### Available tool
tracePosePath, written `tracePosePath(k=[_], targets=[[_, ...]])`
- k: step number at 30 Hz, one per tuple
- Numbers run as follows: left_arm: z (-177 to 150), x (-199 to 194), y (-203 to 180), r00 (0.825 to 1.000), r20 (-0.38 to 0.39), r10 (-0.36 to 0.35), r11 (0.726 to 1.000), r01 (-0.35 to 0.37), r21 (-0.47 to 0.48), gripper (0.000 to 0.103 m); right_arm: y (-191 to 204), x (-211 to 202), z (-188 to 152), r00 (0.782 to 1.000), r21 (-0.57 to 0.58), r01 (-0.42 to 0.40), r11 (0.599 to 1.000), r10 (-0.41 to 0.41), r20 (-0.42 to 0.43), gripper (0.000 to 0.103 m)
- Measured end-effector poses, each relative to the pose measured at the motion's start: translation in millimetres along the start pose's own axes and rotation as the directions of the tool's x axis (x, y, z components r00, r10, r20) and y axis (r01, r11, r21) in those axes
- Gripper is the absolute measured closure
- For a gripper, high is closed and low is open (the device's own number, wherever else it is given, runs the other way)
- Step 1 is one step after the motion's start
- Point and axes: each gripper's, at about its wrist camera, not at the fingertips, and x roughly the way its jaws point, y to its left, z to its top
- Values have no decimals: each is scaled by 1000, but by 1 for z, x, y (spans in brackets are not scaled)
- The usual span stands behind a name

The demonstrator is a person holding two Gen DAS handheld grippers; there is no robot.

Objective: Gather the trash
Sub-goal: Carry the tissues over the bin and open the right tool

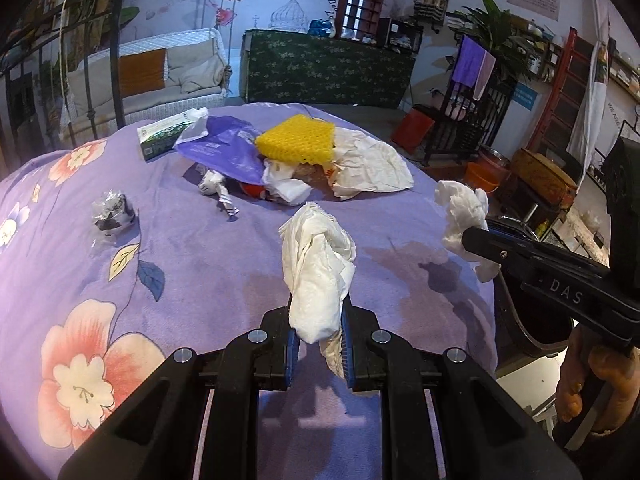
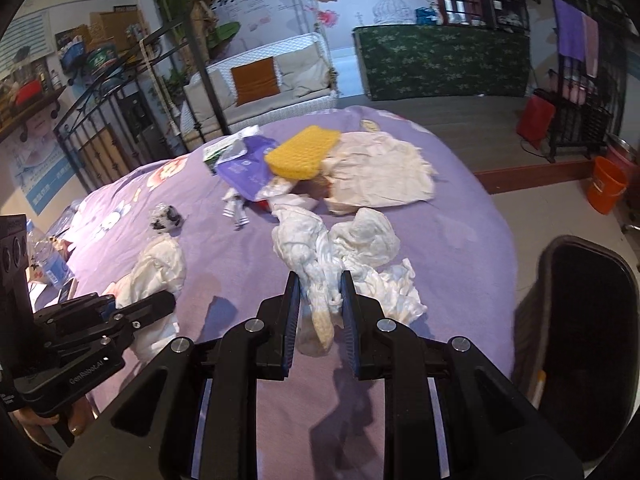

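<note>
Two wads of white tissue are already clamped, one per gripper, so the step in hand reads as the carry to the bin after pickup.

Left wrist view: the left gripper [image 1: 318, 332] is closed tight on a crumpled tissue [image 1: 318, 268], which stands up out of the jaws with its long axis running toward twelve o'clock, a tail hanging below the pads toward six. At three o'clock the right gripper [image 1: 476, 240] holds its own tissue wad [image 1: 460, 216] past the edge of the purple floral cloth [image 1: 180, 248]. Still lying on the cloth at about twelve o'clock are a yellow mesh sponge [image 1: 298, 140], a purple bag [image 1: 224, 152] and a sheet of crumpled paper [image 1: 372, 164]; a small foil ball [image 1: 112, 212] sits at nine to ten o'clock.

Right wrist view: the right gripper [image 2: 320, 300] is shut on a twisted tissue wad [image 2: 316, 264], long axis also toward twelve o'clock, its yellowish end pointing down between the jaws at six. A dark bin [image 2: 580, 344] stands off the cloth at three to four o'clock, mouth facing the camera. The left gripper [image 2: 160, 300] shows at eight to nine o'clock with its tissue.

Next, I judge, each wad must be swung over the bin mouth and released, then the heap fetched.
</note>
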Motion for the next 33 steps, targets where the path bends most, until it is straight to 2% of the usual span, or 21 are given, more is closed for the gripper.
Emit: tracePosePath(k=[5,9,12,14,17,24,30,33], targets=[[6,8,-26,999,7,-41,996,40,74,87,-44,-21,-8,996,85,89,992,-91,20,82],[10,11,-50,996,17,-90,987,87,133,87,-84,-36,-12,983,170,173,970,-180,28,82],[14,15,-69,992,15,-126,976,121,183,87,-116,-44,-16,968,244,238,940,-249,15,82],[15,17,-81,989,11,-149,966,143,213,87,-135,-47,-20,963,293,255,921,-268,2,82],[16,20,-99,984,5,-178,953,171,251,87,-158,-46,-26,947,339,314,887,-319,-44,82],[15,26,-131,976,-10,-216,928,209,308,87,-212,-25,-46,937,447,349,824,-312,-158,82],[14,35,-146,972,-37,-233,915,232,331,87,-240,6,-64,908,479,415,774,-315,-277,81],[14,38,-151,970,-50,-238,911,240,336,87,-247,12,-72,912,507,403,762,-291,-289,77]])
